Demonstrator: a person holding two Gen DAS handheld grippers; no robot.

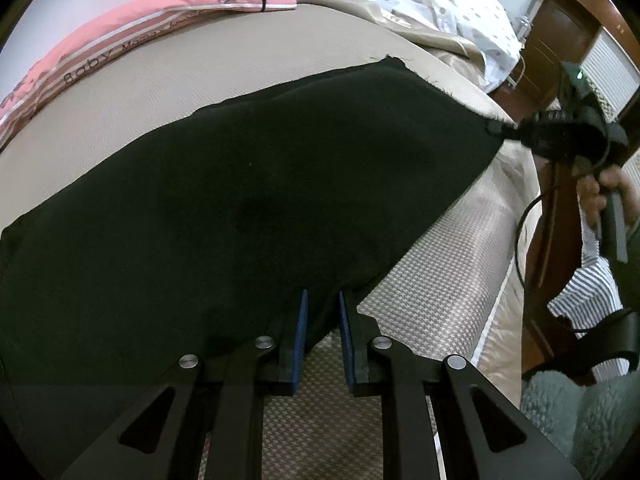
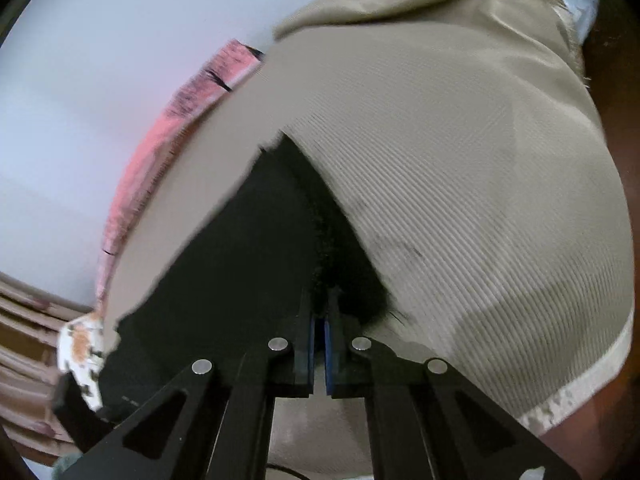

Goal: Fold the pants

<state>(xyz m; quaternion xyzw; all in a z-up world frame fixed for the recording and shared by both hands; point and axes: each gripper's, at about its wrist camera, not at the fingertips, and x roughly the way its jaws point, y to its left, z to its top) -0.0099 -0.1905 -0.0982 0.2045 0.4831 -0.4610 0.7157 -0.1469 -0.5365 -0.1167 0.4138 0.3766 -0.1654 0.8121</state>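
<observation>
Left wrist view has my left gripper [image 1: 323, 304] slightly spread around the near edge of the black pants [image 1: 248, 200] spread across the beige bed [image 1: 440, 304], while my right gripper [image 2: 320, 320] pinches their far corner tight beside a pink blanket [image 1: 120, 40]

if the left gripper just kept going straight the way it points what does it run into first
Most likely the black fabric pants: the left gripper has its fingers slightly apart at their near edge on the beige textured mattress, and the cloth spreads directly ahead. Depth is unclear, so it may skim over them.
</observation>
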